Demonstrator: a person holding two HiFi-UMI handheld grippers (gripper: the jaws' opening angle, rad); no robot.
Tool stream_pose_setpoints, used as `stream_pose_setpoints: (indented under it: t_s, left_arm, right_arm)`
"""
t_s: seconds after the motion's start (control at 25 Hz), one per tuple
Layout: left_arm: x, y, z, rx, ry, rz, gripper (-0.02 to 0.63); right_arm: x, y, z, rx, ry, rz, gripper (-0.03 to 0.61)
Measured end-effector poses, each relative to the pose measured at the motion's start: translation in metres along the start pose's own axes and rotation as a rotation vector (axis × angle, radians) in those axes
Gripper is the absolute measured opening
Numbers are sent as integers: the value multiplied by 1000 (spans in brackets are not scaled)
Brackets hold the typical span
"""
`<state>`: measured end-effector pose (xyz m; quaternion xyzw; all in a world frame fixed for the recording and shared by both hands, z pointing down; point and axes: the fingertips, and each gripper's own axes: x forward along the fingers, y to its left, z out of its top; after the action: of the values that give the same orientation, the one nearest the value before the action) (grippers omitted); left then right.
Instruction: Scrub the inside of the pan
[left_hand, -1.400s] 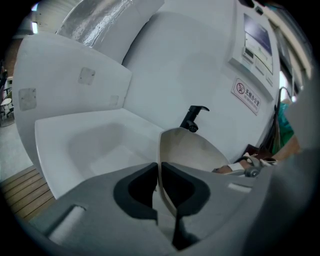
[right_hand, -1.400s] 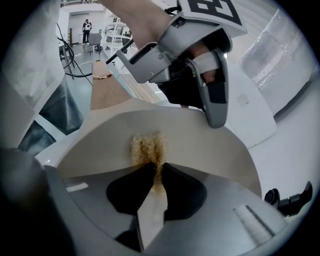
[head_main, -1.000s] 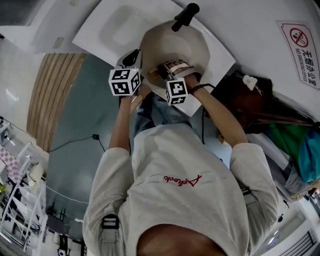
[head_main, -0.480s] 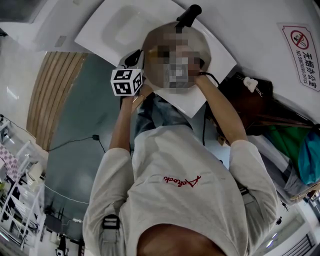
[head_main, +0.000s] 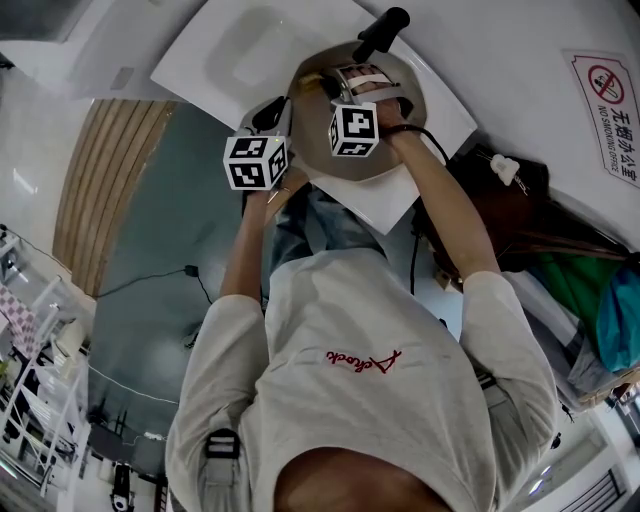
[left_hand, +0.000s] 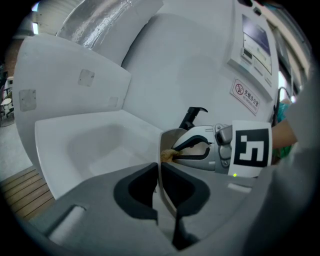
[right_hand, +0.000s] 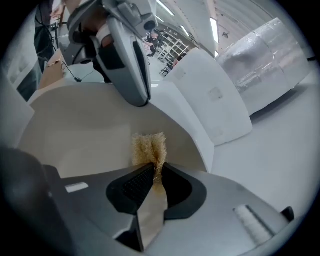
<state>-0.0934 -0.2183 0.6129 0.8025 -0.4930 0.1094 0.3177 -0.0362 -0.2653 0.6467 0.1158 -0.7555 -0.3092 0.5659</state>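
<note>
Right gripper (head_main: 362, 78) moved up-frame vs. 1 s ago, jaws clamped on tan scrub pad (right_hand: 148, 147) inside pan (head_main: 308, 90), top centre of head view, left gripper (left_hand: 159, 172) closed on pan rim.

Pan (right_hand: 75, 135) on tray (head_main: 240, 50); left gripper (left_hand: 159, 182) on its left rim, right gripper (right_hand: 152, 172) and scrub pad (right_hand: 148, 147) inside.

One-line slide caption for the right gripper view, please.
Right gripper clamps a tan scrub pad inside the pan while the left gripper grips its rim.
</note>
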Motion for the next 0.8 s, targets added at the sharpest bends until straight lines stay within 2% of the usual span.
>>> stream_pose_setpoints:
  t_s: [0.36, 0.8]
  left_arm:
    - [1, 1, -2, -6, 2, 0, 25]
    - [2, 4, -3, -17, 4, 0, 25]
  right_arm:
    - [12, 19, -7, 4, 30, 35, 66]
    - [-3, 57, -5, -33, 15, 77, 66]
